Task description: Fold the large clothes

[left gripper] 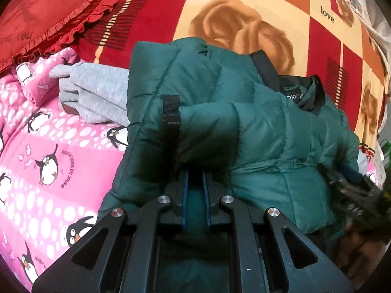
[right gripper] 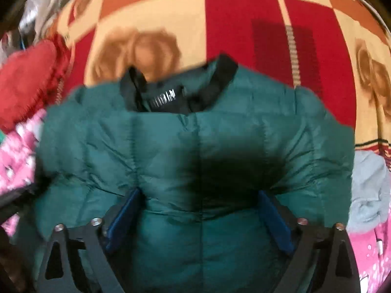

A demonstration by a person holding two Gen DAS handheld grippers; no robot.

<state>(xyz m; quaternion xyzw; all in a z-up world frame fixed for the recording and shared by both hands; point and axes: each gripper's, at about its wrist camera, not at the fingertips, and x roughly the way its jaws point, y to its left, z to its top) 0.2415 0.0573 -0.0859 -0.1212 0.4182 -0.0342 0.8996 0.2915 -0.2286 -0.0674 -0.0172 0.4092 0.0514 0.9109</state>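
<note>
A dark green puffer jacket with a black collar lies folded on a bed. My left gripper is shut on the jacket's near edge, a fold of green fabric pinched between its blue pads. In the right wrist view the jacket fills the middle, collar at the far side. My right gripper is open, its blue pads spread wide on either side of the jacket's bulk. The right gripper also shows at the right edge of the left wrist view.
A red, orange and cream rose-print bedspread covers the bed. A pink penguin blanket lies to the left, with a grey garment on it beside the jacket. A red frilled pillow sits at the far left.
</note>
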